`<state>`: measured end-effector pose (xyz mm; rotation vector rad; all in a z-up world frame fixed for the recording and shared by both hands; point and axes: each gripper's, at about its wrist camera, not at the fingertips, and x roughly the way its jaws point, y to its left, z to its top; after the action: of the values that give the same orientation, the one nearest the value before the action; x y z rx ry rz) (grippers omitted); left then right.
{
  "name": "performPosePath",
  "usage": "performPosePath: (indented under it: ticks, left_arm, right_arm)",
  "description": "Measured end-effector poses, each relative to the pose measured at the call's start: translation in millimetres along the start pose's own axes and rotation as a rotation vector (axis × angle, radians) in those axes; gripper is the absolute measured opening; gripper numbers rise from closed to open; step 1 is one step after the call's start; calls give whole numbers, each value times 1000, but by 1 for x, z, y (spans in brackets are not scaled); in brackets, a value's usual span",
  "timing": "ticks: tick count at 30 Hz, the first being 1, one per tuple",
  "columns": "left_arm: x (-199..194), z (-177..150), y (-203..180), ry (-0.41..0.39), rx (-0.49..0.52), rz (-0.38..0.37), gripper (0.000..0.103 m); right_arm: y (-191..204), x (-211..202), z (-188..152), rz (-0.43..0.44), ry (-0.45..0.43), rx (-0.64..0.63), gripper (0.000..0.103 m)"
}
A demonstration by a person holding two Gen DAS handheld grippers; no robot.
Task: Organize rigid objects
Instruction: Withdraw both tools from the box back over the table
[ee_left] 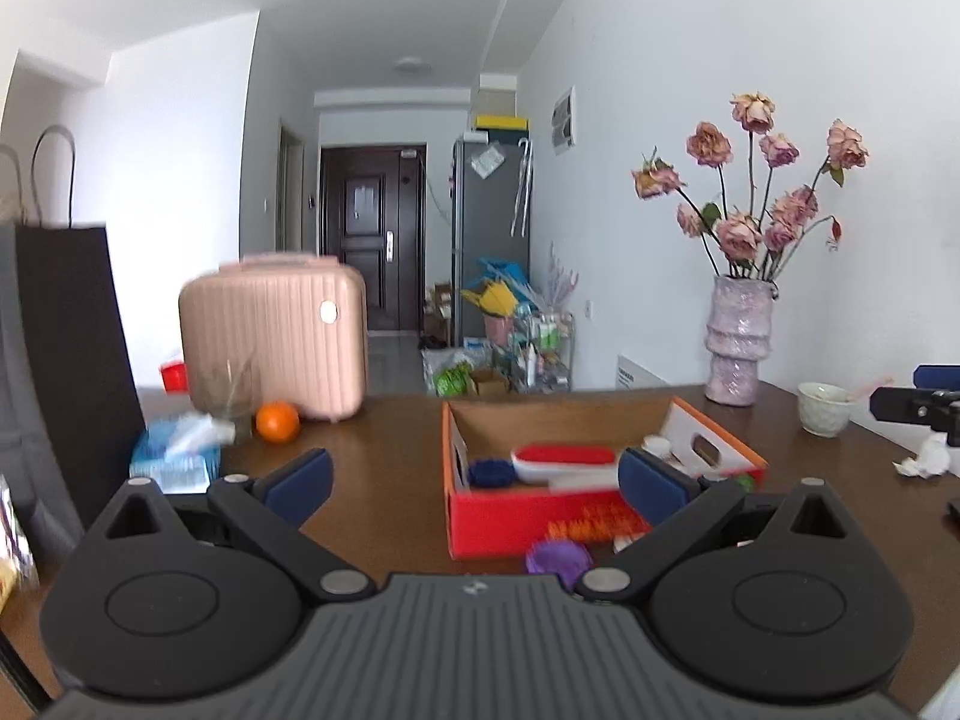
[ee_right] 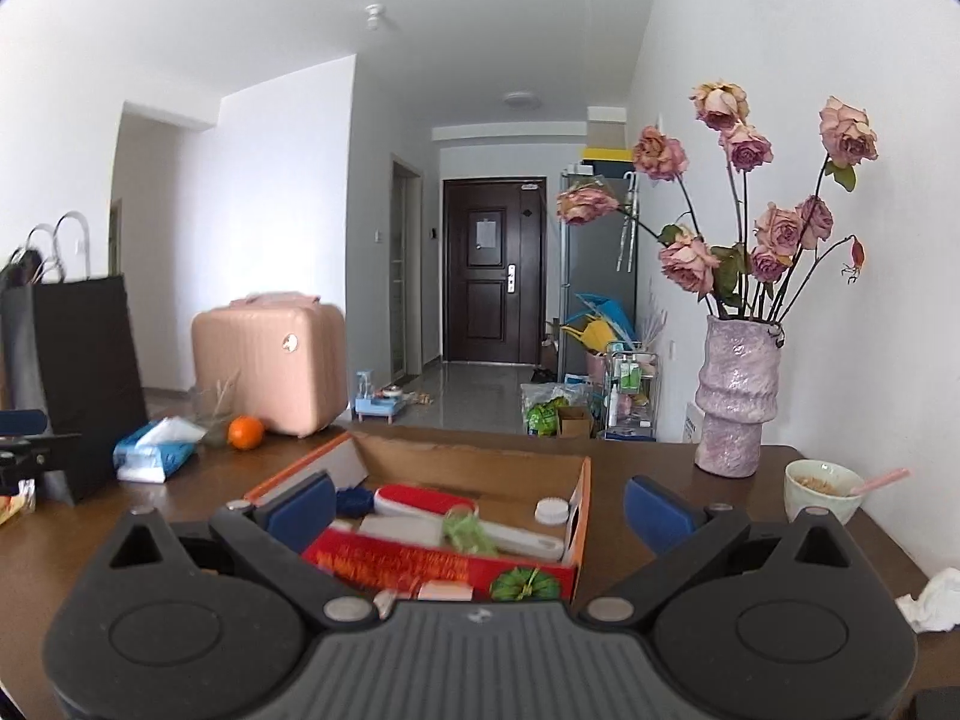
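I have both claws spread wide, nothing between them: left gripper, right gripper. The orange cardboard box sits on the brown table just ahead. Inside, a red-and-white brush lies flat, its long axis running across the box.

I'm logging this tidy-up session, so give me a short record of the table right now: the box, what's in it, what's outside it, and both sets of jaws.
container: open orange cardboard box on brown wooden table
inside box: red-and-white brush, blue ridged cap, white round lid
outside box: purple ridged cap, round orange fruit, blue tissue pack
left gripper: jaws open, nothing between
right gripper: jaws open, nothing gripped
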<state>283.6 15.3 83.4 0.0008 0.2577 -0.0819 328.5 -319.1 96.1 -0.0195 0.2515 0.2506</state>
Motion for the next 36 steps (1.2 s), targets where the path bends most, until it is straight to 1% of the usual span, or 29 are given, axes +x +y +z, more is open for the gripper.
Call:
performPosePath:
  ticks: [3,6,8,11,15,18,20,23,28,33,36]
  left_arm:
    - [-17,-15,-3,5,-10,-1,103]
    - [-28,-31,-6,22,2,-1,103]
    - [-29,-42,-9,54,7,5,103]
    - [-25,-55,-13,110,17,9,103]
    - [-22,-74,-16,169,7,-21,103]
    - [-7,-84,-18,230,-4,-18,103]
    - [3,-88,-19,256,-12,-16,103]
    - [15,-89,-21,270,-20,-30,103]
    - [46,-86,-28,297,0,-32,103]
    - [88,-77,-32,308,1,-38,103]
    - [119,-72,-34,331,0,-40,103]
  right_arm:
    - [10,-16,-11,1,1,-32,103]
    - [18,-29,-26,29,8,-19,103]
    - [22,-33,-38,50,32,1,103]
    - [30,-36,-57,50,84,24,103]
    - [39,-41,-82,46,131,26,103]
    - [39,-38,-97,61,185,42,103]
    - [38,-32,-104,51,216,34,103]
    - [34,-24,-110,24,234,36,103]
    - [23,0,-114,23,268,58,103]
    - [11,33,-110,13,291,52,102]
    - [5,57,-106,3,300,37,101]
